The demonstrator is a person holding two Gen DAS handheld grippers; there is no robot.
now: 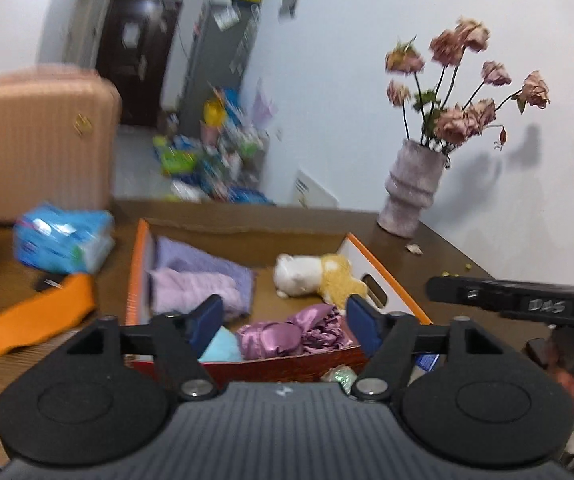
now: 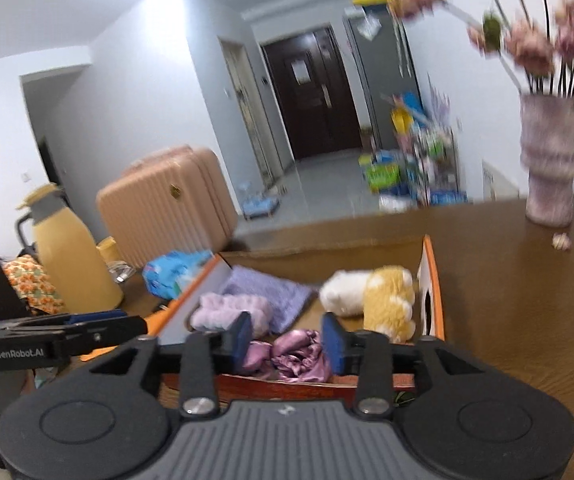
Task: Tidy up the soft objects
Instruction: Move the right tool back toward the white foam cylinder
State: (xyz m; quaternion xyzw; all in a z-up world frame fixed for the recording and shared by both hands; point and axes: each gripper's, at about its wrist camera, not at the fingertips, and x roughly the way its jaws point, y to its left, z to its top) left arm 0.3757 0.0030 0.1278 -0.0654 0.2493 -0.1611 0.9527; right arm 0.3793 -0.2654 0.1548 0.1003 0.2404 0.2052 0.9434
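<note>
An open cardboard box [image 1: 391,276] with orange rims stands on the brown table; it also shows in the right wrist view [image 2: 433,280]. Inside lie a purple towel [image 1: 203,268], a lilac fluffy cloth [image 1: 195,290], a white and yellow plush toy [image 1: 319,274], a shiny pink satin cloth [image 1: 287,334] and a light blue soft item [image 1: 223,346]. My left gripper [image 1: 283,322] is open and empty, just above the box's near wall. My right gripper [image 2: 287,342] is open and empty over the satin cloth [image 2: 295,356], with the plush toy [image 2: 371,294] beyond.
An orange cloth [image 1: 35,318] and a blue packet [image 1: 63,238] lie on the table left of the box. A vase of dried flowers [image 1: 413,188] stands at the back right. A yellow thermos jug [image 2: 69,256] stands at the left. A pink suitcase [image 1: 35,140] stands behind the table.
</note>
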